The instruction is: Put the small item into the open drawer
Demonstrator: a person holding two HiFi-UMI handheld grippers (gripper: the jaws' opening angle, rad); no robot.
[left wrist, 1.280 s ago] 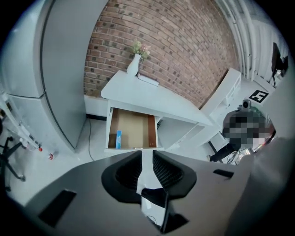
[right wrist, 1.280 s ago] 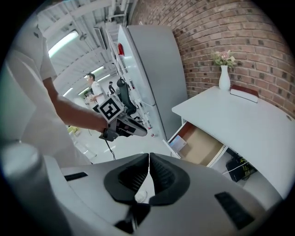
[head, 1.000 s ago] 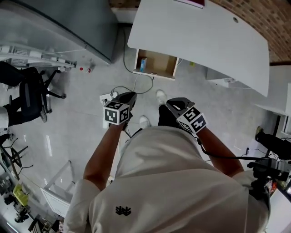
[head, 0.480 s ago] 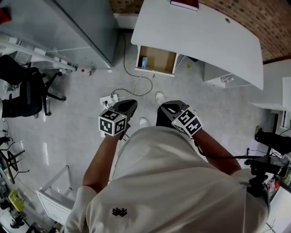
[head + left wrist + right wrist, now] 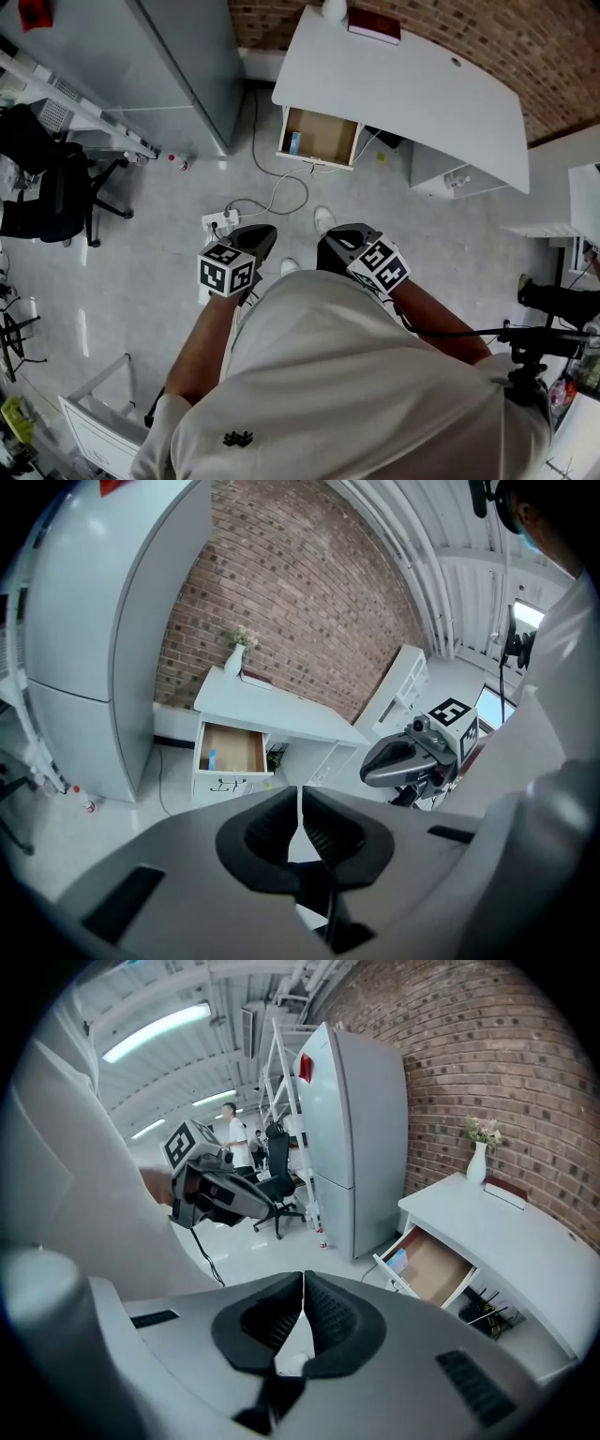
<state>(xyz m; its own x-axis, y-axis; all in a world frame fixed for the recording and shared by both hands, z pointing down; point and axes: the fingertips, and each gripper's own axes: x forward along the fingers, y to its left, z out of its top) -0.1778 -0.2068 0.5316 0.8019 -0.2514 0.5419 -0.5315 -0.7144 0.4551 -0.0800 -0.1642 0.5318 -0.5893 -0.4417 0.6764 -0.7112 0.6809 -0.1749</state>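
Observation:
The open wooden drawer (image 5: 319, 137) hangs under the white desk (image 5: 422, 94) at the top of the head view. A small blue item (image 5: 294, 142) lies at the drawer's left end. My left gripper (image 5: 262, 234) and right gripper (image 5: 336, 242) are held side by side close to my body, well short of the desk. Both are shut with nothing between the pads. The left gripper view shows its shut jaws (image 5: 300, 810), with the drawer (image 5: 232, 749) far beyond them. The right gripper view shows shut jaws (image 5: 303, 1293) and the drawer (image 5: 433, 1266) to the right.
A grey fridge (image 5: 178, 66) stands left of the desk. A power strip (image 5: 220, 222) with a looping cable lies on the floor ahead of me. An office chair (image 5: 47, 187) is at the left, a white shelf unit (image 5: 450, 178) right of the desk, and a tripod (image 5: 534, 347) at the right.
Both grippers and the person have drawn back from the desk. The drawer looks smaller and farther off, and more brick wall shows at the top. Both pairs of jaws stay together.

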